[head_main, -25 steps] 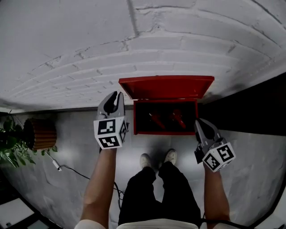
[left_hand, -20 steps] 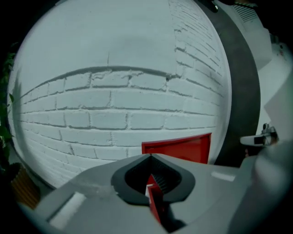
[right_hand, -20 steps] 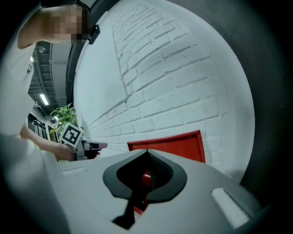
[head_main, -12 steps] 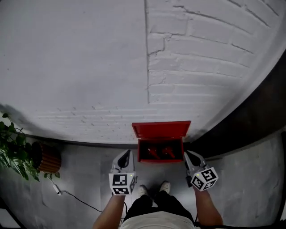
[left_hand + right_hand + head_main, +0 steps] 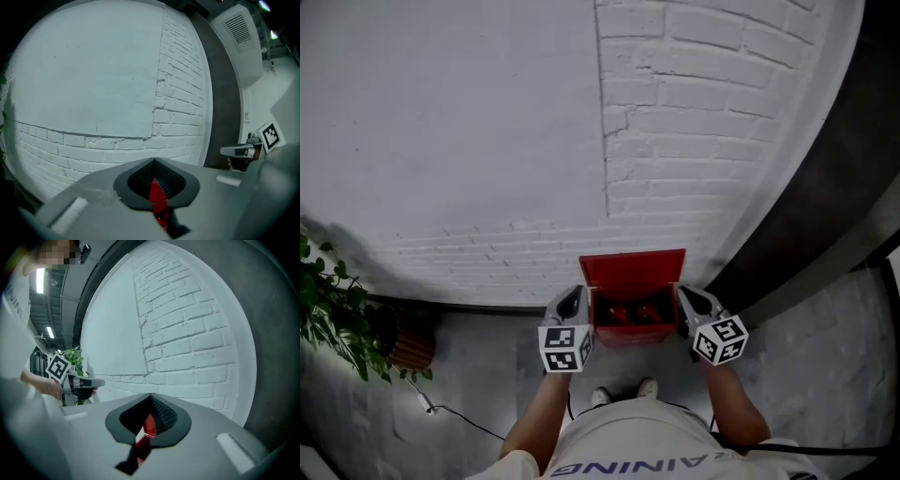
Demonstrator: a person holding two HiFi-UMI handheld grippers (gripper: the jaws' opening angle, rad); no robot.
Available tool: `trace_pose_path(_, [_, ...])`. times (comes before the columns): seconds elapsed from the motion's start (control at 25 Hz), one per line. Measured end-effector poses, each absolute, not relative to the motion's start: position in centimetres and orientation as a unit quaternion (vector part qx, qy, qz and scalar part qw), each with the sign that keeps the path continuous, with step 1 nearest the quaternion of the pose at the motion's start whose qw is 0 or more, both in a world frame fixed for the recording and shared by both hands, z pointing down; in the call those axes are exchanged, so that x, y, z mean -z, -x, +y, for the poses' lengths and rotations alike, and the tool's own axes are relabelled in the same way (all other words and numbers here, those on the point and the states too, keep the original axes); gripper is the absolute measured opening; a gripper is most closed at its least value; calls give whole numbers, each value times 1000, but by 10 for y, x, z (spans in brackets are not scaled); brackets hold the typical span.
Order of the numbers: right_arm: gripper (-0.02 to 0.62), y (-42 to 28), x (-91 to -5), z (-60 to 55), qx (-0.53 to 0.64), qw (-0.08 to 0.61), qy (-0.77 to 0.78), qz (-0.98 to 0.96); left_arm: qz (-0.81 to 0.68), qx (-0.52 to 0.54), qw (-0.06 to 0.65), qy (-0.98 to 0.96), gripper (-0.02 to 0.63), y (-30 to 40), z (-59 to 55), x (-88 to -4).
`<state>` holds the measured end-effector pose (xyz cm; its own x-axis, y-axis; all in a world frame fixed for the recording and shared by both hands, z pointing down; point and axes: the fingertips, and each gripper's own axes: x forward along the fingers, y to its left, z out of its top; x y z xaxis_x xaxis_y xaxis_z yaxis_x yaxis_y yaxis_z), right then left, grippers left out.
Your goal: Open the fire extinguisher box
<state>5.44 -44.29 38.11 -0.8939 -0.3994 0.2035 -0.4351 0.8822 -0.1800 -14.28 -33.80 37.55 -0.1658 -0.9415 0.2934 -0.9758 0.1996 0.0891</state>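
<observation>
The box (image 5: 633, 335) stands open against the wall (image 5: 487, 141); its raised lid (image 5: 633, 267) closes off the back, so its mouth is reachable from above and in front. Shoes (image 5: 623, 392) stand just before the box. To the left of it the floor (image 5: 487, 361) is bare as far as a cable (image 5: 441, 410) and a plant (image 5: 337, 323). To the right runs a dark strip (image 5: 787, 216), perhaps a wall base.

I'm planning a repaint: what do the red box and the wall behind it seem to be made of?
Red box: probably painted sheet metal; thin flat lid, crisp edges, even colour.
Wall: brick under matt white paint; mortar courses show, with a smooth, seemingly rendered area at left.
</observation>
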Motion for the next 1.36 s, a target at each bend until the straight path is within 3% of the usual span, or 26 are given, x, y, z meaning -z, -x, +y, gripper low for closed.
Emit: trace_pose_path(1.36, [3,-46,-373,-470,-108,86,-227,-964,-743,-64,153,-649,4,139,-358,-377])
